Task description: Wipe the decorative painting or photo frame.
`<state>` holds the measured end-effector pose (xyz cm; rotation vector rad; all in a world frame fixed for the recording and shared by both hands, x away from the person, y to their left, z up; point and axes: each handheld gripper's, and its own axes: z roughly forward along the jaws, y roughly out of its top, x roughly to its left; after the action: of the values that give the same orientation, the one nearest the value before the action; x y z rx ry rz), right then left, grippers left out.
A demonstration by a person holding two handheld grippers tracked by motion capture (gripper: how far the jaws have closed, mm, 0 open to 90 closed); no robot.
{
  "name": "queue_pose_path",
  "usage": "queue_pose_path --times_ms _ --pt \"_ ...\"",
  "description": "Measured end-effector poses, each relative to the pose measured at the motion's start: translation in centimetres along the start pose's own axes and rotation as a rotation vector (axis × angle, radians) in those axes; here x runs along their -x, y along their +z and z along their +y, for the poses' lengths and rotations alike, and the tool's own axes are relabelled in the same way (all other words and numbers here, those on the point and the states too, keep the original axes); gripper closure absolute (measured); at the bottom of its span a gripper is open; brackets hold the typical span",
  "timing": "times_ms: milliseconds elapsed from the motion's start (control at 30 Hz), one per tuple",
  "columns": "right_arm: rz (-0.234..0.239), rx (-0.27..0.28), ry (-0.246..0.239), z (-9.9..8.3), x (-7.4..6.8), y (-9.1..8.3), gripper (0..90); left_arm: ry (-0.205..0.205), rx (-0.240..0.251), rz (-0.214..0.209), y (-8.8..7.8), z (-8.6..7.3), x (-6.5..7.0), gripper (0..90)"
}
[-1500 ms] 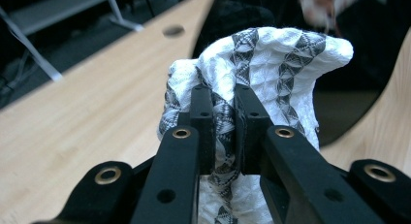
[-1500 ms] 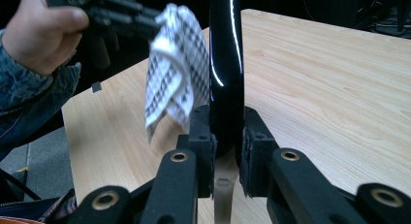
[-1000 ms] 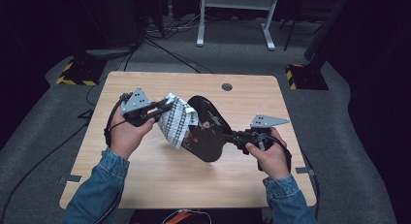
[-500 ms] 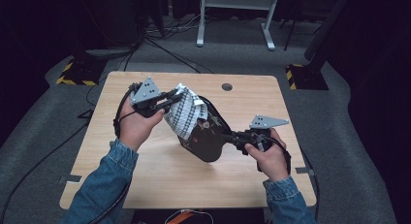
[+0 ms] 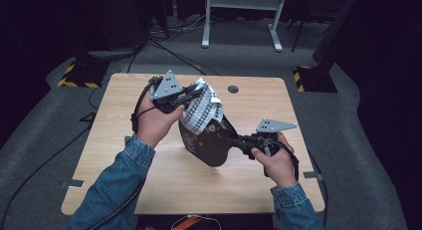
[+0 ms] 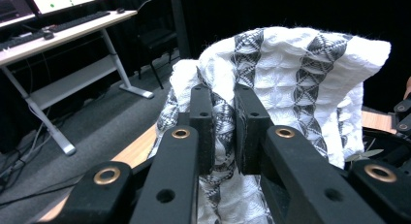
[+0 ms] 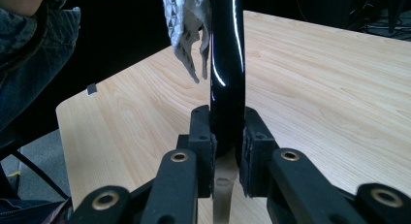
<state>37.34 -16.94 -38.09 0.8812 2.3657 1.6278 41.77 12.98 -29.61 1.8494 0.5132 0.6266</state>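
Observation:
A glossy black plate (image 5: 209,143) stands on edge above the wooden table (image 5: 174,185), and my right gripper (image 5: 235,140) is shut on its right rim. In the right gripper view the plate (image 7: 227,64) rises edge-on from between the pads of that gripper (image 7: 227,136). A white cloth with black geometric stripes (image 5: 201,110) drapes over the plate's upper left part. My left gripper (image 5: 195,94) is shut on it from the left. Seen from the left gripper view, a fold of the cloth (image 6: 291,78) is pinched between the jaws of that gripper (image 6: 224,122). A corner of the cloth (image 7: 186,15) hangs beside the plate.
The table has a round cable hole (image 5: 233,89) near its far edge. Behind it stand a white frame's legs (image 5: 239,21) and yellow-black floor markers (image 5: 74,78). A desk with a keyboard (image 6: 58,30) lies off to the left. Cables trail down the table's left side.
My left hand has carried the cloth up and to the right, from the plate's left side to its upper edge. The right hand and the plate have stayed put.

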Motion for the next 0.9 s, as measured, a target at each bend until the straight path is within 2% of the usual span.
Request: queue_pose_path --times_ms 267,600,733,900 --pt "-0.003 0.001 0.001 -0.1 0.0 -0.1 78.8 0.012 -0.002 -0.005 0.7 0.2 0.6 80.6" --pt "-0.011 0.000 -0.003 -0.1 -0.1 0.0 78.8 0.067 -0.062 0.019 1.6 0.4 0.7 80.5" --pt "-0.010 0.002 -0.001 -0.1 -0.1 -0.1 78.8 0.065 -0.064 0.018 1.7 0.3 0.6 80.9" --pt "-0.011 0.003 -0.001 -0.1 -0.1 -0.1 78.8 0.056 -0.065 0.038 1.8 -0.3 0.1 81.2"
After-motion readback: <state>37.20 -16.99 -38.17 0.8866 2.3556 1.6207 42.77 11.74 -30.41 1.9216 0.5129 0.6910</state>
